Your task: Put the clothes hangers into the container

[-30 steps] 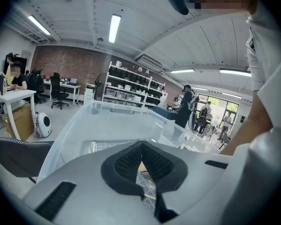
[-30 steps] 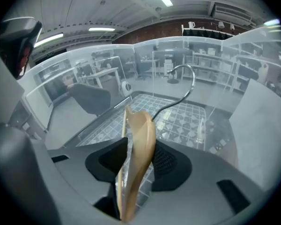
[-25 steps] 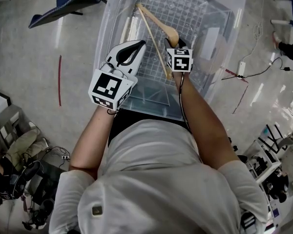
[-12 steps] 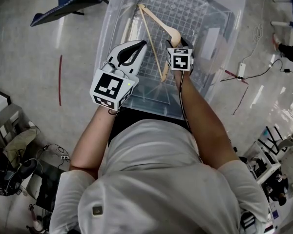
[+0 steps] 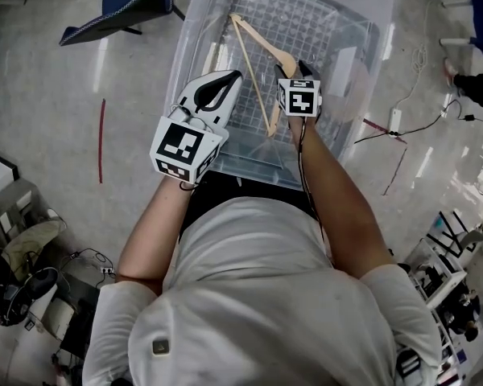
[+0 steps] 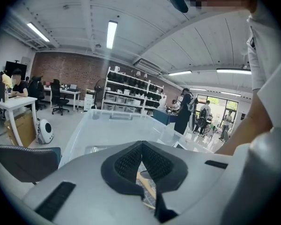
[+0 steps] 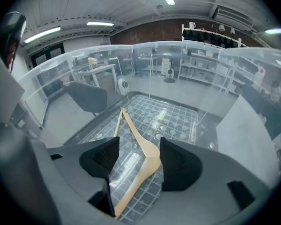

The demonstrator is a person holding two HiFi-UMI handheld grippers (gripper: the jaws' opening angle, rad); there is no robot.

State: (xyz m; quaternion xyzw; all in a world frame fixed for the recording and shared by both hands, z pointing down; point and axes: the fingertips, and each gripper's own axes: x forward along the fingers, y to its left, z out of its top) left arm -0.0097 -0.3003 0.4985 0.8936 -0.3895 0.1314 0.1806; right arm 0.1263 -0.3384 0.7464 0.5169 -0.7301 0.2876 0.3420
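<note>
The wooden hanger lies flat on the clear container's gridded floor. Above it the right hand-held gripper has just spread its jaws, with nothing between them. The left hand-held gripper is pressed together, empty.

1. The container runs off the top edge of my head view, so I lose its far end.
2. In the left gripper view, the left gripper covers most of the hanger. I get only a sliver below the touching jaw tips.
3. Whether the hanger has a hook, I can't tell.
4. The people by the far shelves are too small to make out.
</note>
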